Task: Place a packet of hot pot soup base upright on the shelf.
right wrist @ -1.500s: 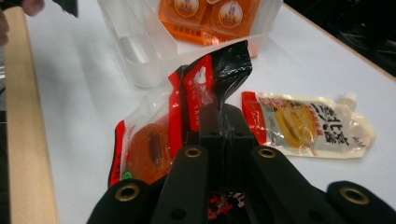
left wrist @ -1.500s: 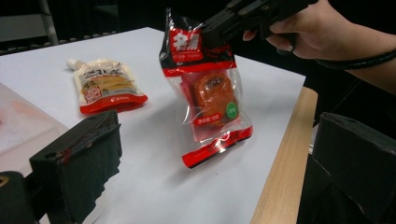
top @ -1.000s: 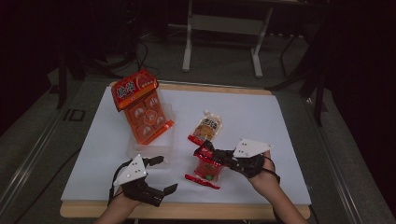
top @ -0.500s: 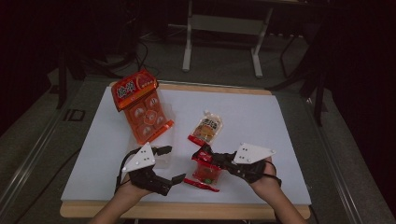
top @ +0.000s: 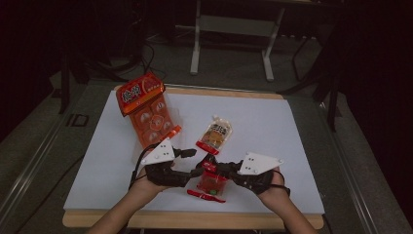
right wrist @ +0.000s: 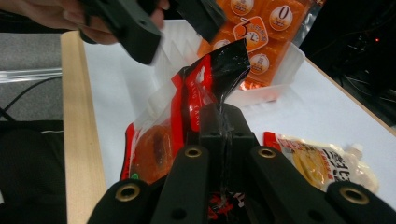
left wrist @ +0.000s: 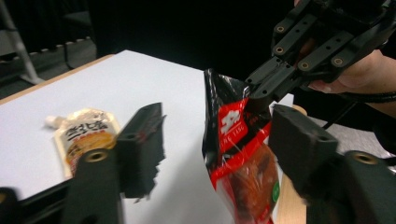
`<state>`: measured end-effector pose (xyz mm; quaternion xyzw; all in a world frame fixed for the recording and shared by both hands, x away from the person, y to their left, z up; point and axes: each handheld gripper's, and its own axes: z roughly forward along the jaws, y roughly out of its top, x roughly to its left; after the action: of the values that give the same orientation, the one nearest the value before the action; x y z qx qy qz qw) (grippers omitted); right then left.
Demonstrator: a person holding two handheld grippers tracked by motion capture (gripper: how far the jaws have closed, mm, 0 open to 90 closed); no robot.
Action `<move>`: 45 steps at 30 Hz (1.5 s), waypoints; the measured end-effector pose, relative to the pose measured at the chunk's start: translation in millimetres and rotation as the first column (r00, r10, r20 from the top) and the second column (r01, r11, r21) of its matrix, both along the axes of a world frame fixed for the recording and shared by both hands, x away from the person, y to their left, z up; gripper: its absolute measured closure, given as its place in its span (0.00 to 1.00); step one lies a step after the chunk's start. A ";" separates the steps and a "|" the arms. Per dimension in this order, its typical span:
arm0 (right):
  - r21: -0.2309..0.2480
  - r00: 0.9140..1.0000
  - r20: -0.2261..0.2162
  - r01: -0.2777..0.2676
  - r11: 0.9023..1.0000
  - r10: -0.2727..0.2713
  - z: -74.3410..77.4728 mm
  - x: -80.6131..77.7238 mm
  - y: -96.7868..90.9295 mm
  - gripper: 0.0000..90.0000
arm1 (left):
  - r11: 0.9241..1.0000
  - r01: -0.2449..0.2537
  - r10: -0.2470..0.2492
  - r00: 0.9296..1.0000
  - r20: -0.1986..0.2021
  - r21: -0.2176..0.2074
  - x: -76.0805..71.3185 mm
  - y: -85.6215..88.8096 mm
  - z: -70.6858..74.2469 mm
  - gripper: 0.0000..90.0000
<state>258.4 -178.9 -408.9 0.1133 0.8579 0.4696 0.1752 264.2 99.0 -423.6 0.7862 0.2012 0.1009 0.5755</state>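
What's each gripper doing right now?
Left gripper: open, jaws just been closing around the red packet, not yet pressing.
Right gripper: shut on the red packet.

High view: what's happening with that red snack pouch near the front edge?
The right claw is clamped on the red snack pouch, holding it up off the white table. The left claw has just been closing around the pouch's other edge, pads not yet pressing. The yellow spouted pouch lies untouched behind.

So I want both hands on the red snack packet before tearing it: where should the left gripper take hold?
On the red snack packet's free black top corner, coming in from the side opposite the right gripper, which already pinches that top edge upright. The left gripper's fingers already straddle it.
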 end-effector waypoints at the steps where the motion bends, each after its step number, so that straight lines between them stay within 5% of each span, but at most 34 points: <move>1: 0.000 1.000 0.000 0.000 1.000 0.000 0.0 0.0 0.0 0.99 | 1.000 0.012 -0.012 1.000 0.002 0.002 1.4 -1.5 0.6 0.43; 15: -0.003 1.000 0.000 -0.018 1.000 0.018 0.6 -1.2 2.6 0.99 | 0.995 0.086 -0.085 0.996 -0.026 0.045 10.7 -15.0 0.4 0.73; 23: -0.010 1.000 0.000 -0.019 1.000 0.019 -1.9 0.2 3.7 0.99 | 0.991 0.107 -0.105 0.994 -0.026 0.085 11.0 -16.4 0.6 0.82; 26: -0.014 1.000 0.005 -0.010 1.000 0.010 -2.8 0.4 4.4 0.99 | 0.991 0.108 -0.106 0.994 -0.027 0.076 10.7 -16.5 1.6 0.94; 34: 0.019 1.000 0.011 -0.003 1.000 0.003 -0.3 0.7 3.2 0.96 | 0.993 0.102 -0.102 0.995 -0.005 0.053 9.3 -14.6 5.7 0.98; 45: 0.088 1.000 0.024 0.004 0.996 -0.006 6.1 2.4 -3.8 0.77 | 0.994 0.104 -0.106 0.994 0.041 0.040 5.6 -12.1 14.3 0.99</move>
<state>260.8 -182.7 -402.9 0.1172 0.8338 0.5080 0.1817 269.8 86.9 -409.4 0.8041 0.1452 0.0911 0.5693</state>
